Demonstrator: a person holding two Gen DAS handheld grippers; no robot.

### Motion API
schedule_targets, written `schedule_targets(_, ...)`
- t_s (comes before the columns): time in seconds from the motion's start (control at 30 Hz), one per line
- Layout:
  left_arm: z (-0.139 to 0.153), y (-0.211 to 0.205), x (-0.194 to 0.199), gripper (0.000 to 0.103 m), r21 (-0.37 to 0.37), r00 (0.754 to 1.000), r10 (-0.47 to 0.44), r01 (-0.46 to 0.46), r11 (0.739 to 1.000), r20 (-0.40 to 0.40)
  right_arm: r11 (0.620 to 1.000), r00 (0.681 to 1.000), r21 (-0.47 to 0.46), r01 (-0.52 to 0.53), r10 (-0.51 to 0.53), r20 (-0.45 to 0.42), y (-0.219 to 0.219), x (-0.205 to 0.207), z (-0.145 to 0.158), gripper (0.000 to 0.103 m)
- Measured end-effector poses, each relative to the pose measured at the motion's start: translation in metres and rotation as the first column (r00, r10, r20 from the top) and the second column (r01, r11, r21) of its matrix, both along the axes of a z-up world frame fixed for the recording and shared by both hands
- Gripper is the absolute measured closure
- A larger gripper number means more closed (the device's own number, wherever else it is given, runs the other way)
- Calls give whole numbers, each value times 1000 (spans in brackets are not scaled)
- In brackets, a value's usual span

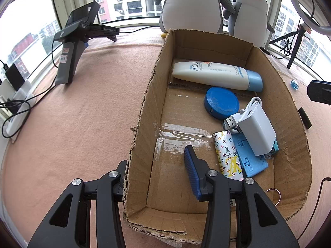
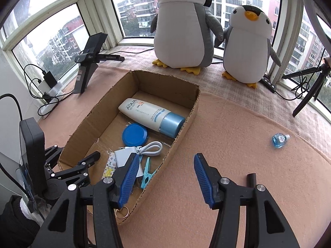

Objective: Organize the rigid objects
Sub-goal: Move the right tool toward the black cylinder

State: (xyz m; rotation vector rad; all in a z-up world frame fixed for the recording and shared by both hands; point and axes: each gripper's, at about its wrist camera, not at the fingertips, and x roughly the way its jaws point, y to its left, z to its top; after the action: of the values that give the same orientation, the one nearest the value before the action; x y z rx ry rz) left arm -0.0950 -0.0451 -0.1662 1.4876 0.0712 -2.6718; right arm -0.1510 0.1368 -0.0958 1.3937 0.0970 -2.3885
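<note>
A cardboard box (image 1: pixel 142 111) (image 2: pixel 186 122) lies on the pink cloth. It holds a white sunscreen tube (image 1: pixel 209 75) (image 2: pixel 144 112), a blue round lid (image 1: pixel 221 102) (image 2: pixel 134 134), a white charger (image 1: pixel 256 130) with its cable (image 2: pixel 151 147), a patterned pack (image 1: pixel 226 155), a blue clip (image 2: pixel 148 172) and a metal ring (image 2: pixel 122 214). My left gripper (image 1: pixel 156 157) is open and straddles the box's left wall. My right gripper (image 2: pixel 166 156) is open across the right wall and holds nothing. A small blue bottle (image 2: pixel 279 140) (image 1: pixel 294 84) and a black stick (image 2: pixel 251 178) lie on the cloth outside the box.
Two plush penguins (image 2: pixel 182 26) (image 2: pixel 246 45) stand behind the box by the window. A black stand with a device (image 1: pixel 70 47) (image 2: pixel 89 62) is at the back left, beside power strips and cables (image 2: pixel 47 95). A tripod (image 2: pixel 308 86) stands at the right.
</note>
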Motion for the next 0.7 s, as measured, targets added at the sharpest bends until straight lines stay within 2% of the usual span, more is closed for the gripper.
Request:
schedule_targets(0.43, 1, -1, 1, 61, -1, 1000, 0, 0, 1000, 0, 987, 986, 47, 155, -158, 51, 90, -8, -16, 52)
schedule_targets(0.7, 0, -1, 1, 61, -1, 1000, 1, -1, 1000, 0, 983, 978, 74, 168, -176, 111, 116, -17, -39, 52)
